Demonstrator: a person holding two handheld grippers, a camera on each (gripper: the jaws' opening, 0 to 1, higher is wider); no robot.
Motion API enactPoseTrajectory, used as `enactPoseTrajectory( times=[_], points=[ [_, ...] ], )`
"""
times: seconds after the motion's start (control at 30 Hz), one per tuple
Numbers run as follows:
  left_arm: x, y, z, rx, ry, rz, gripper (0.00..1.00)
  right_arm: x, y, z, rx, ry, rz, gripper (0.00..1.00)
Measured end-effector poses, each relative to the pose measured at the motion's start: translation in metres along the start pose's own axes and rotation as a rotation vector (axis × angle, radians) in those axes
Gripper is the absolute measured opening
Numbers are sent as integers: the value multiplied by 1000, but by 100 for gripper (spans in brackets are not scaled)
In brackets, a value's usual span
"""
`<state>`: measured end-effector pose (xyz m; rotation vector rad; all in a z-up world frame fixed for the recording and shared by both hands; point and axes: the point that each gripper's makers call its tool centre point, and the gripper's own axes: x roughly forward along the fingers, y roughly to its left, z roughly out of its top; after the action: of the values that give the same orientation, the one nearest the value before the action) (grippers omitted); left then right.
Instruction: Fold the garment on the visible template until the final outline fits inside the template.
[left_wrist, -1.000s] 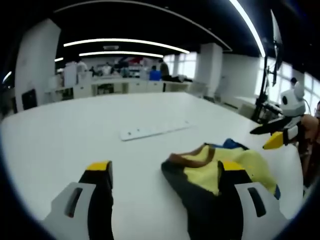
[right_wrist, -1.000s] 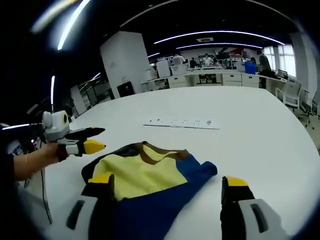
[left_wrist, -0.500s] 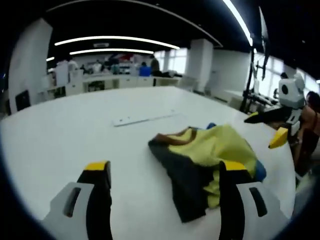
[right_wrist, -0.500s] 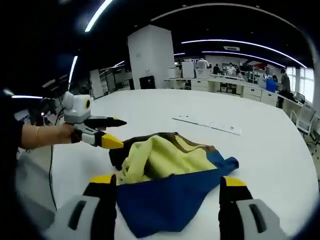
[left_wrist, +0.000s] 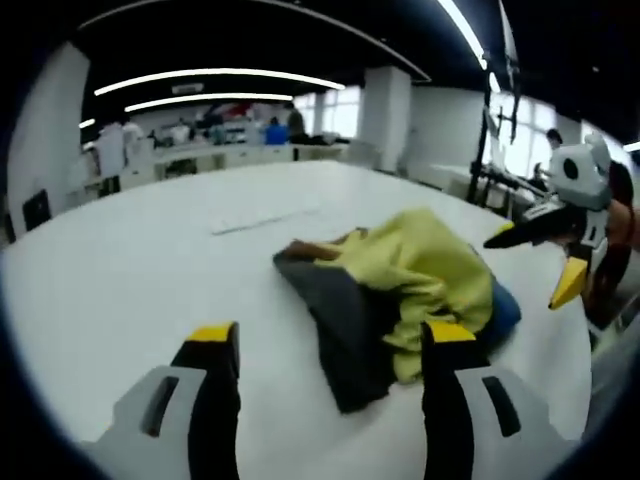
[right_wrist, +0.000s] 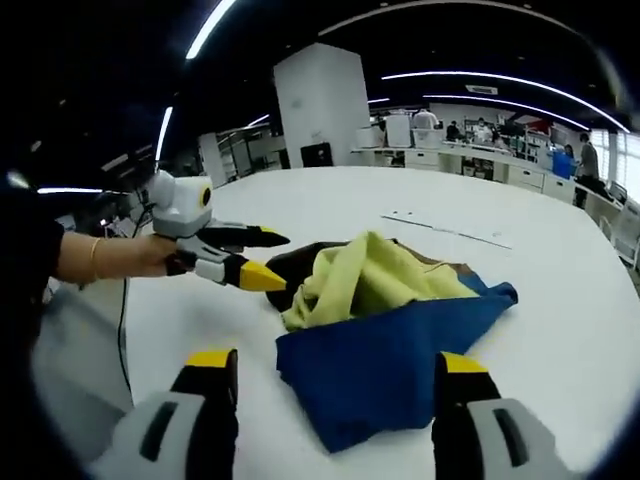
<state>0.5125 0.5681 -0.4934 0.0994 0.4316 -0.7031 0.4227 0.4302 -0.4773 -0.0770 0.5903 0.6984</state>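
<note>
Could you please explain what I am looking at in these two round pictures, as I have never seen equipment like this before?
There is no robot here: a person holds a two-jaw tool in each hand, and a fisheye camera rides on each tool. In the left gripper view, the left gripper rises from the bottom, jaws apart and holding nothing. In the right gripper view, the right gripper does the same. Each tool also appears in the other's picture, yellow-tipped and open.

On the white table lies a crumpled garment in yellow, blue and dark grey. Neither gripper is gripping it. Behind it lies a long white strip; I cannot tell what it is. Beyond is an open office.
</note>
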Motion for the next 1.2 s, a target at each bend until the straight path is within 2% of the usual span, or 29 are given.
enactPoseTrajectory(
  times=[0.1, 0.2, 0.3, 0.43, 0.57, 0.7, 0.83, 0.93, 1.1, 1.2],
  points=[
    [2, -3, -6, -2, 14, -8, 57, 0, 5, -4, -42, -7, -14, 66],
    [2, -6, -10, 11, 21, -13, 45, 1, 6, -9, -73, 2, -31, 58],
    [2, -10, -14, -14, 24, -23, 32, 4, 10, -16, -93, 13, -40, 48],
    [2, -11, -21, -40, 57, -19, 20, 8, 11, -26, -119, 48, -62, 30],
    [1, -9, -22, -62, 51, -8, 13, 9, 4, -30, -93, 50, -104, 18],
    [0, -7, -32, -71, 88, 0, 2, 9, 2, -30, -81, 46, -116, 4],
    [0, -7, -34, -82, 88, -1, 0, 10, 0, -34, -61, 59, -120, 2],
    [0, -7, -33, -83, 89, 2, 0, 10, 5, -34, -55, 56, -104, 3],
    [1, -8, -34, -75, 99, 2, 0, 17, 15, -39, -78, 80, -90, 15],
    [1, -8, -34, -75, 103, 2, 0, 20, 12, -41, -103, 95, -111, 9]
  ],
)
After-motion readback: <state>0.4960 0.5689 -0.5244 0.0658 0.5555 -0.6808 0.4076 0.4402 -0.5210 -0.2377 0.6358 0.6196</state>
